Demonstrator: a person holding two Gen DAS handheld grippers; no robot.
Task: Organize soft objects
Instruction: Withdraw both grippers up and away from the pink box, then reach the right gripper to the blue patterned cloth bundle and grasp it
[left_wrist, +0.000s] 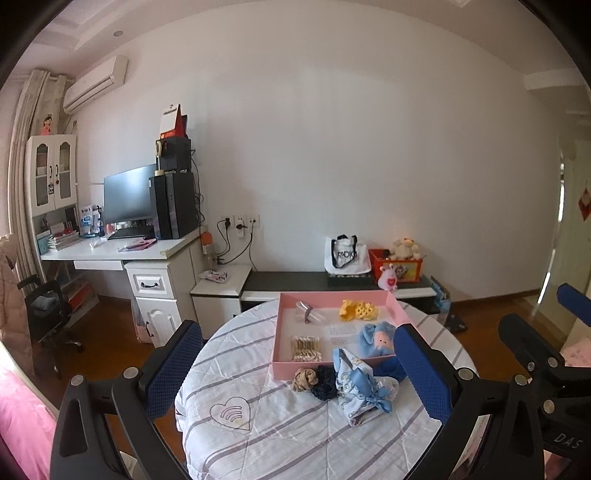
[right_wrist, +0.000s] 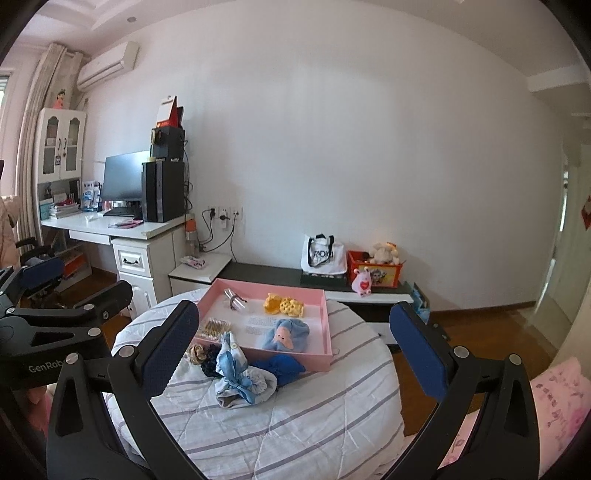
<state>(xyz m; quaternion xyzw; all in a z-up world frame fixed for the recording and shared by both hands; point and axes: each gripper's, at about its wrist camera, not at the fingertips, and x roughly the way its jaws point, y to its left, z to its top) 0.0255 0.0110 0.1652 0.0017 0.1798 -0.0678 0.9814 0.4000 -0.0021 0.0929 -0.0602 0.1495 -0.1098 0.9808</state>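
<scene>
Both units hover above a round surface under a striped quilt (left_wrist: 280, 435). Left hand-held gripper (left_wrist: 299, 373): jaws spread wide, holding nothing. In front of the pink tray (left_wrist: 282, 332) lie, left to right, a beige scrunchie (left_wrist: 306, 379), a dark navy scrunchie (left_wrist: 325, 382), a pale blue drawstring pouch with ribbon bow (left_wrist: 364, 393) and a royal-blue cloth item (right_wrist: 279, 367). All are judged light, limp and compressible; pinching the bunched middle or the bow knot should hold. Tray contents: cotton swabs (left_wrist: 306, 349), a clear plastic piece (left_wrist: 308, 314), yellow crochet items (left_wrist: 358, 310), a blue plush doll (left_wrist: 376, 338). Right hand-held gripper (right_wrist: 295, 349): likewise wide open and empty.
</scene>
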